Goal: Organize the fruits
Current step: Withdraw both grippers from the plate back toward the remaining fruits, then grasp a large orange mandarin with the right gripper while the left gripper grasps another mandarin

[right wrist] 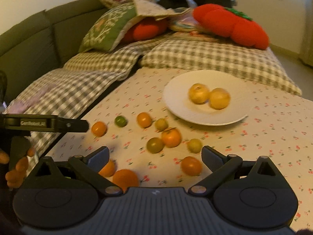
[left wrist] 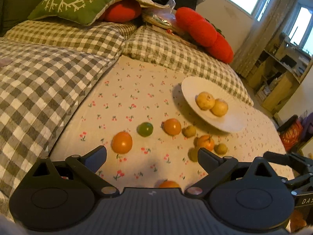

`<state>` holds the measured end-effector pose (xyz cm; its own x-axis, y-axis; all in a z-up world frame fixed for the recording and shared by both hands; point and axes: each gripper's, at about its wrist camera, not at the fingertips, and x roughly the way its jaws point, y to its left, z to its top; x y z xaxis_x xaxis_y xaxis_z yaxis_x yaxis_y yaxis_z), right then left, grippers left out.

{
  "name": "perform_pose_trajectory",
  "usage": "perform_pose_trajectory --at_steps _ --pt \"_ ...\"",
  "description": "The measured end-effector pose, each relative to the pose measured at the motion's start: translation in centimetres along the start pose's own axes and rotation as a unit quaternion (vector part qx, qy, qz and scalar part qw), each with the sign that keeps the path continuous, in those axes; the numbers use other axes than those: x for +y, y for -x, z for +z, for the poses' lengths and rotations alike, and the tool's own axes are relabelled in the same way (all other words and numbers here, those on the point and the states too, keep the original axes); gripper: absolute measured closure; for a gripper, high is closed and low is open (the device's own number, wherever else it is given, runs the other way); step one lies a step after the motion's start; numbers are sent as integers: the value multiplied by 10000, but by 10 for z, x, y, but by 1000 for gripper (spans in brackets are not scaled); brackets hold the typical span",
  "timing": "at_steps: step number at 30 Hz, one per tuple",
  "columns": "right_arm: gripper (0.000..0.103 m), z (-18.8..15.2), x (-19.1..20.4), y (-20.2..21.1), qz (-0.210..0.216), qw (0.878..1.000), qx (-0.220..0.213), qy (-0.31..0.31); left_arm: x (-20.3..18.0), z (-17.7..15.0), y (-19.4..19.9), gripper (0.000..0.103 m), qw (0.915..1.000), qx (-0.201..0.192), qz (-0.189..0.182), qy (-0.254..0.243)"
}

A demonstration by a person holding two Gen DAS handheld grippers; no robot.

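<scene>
A white plate (left wrist: 187,86) (right wrist: 176,98) holds two yellow fruits (left wrist: 212,103) (right wrist: 208,96) on a cherry-print cloth. In front of it lie several loose fruits: oranges (left wrist: 121,142) (right wrist: 171,137), a green one (left wrist: 145,129) (right wrist: 120,121) and small yellow-green ones (left wrist: 189,131) (right wrist: 194,145). My left gripper (left wrist: 152,152) is open and empty above the near fruits. My right gripper (right wrist: 155,153) is open and empty, with an orange (right wrist: 191,165) just inside its right finger. The left gripper also shows at the left of the right wrist view (right wrist: 78,126).
Grey checked cushions (left wrist: 49,74) (right wrist: 215,58) border the cloth at left and back. Red tomato-shaped pillows (left wrist: 203,31) (right wrist: 234,23) and a green pillow (left wrist: 78,2) lie behind. A wooden shelf (left wrist: 277,78) stands at far right.
</scene>
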<state>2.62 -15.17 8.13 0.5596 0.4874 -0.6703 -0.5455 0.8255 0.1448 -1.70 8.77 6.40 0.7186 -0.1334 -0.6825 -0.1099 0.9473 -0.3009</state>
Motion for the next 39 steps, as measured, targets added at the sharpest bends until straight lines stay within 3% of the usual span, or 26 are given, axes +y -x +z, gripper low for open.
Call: perform_pose_trajectory --at_steps 7,12,17,23,32,39 --pt "16 -12 27 -11 272 9978 262 552 6 -6 -8 10 9992 349 -150 107" --pt "33 -20 38 -25 190 9957 479 770 0 -9 -10 11 9989 409 -206 -33" --pt "43 -24 41 -34 222 9957 566 701 -6 -12 -15 13 9983 512 -197 -201" --pt "64 -29 46 -48 113 9941 726 803 -10 -16 -22 17 9970 658 -169 -364" --pt "66 -16 29 -35 -147 9970 587 486 -16 -21 -26 29 9947 796 -278 -597" --pt "66 -5 5 -20 -491 9982 324 65 -34 -30 -32 38 9886 849 -325 -1201"
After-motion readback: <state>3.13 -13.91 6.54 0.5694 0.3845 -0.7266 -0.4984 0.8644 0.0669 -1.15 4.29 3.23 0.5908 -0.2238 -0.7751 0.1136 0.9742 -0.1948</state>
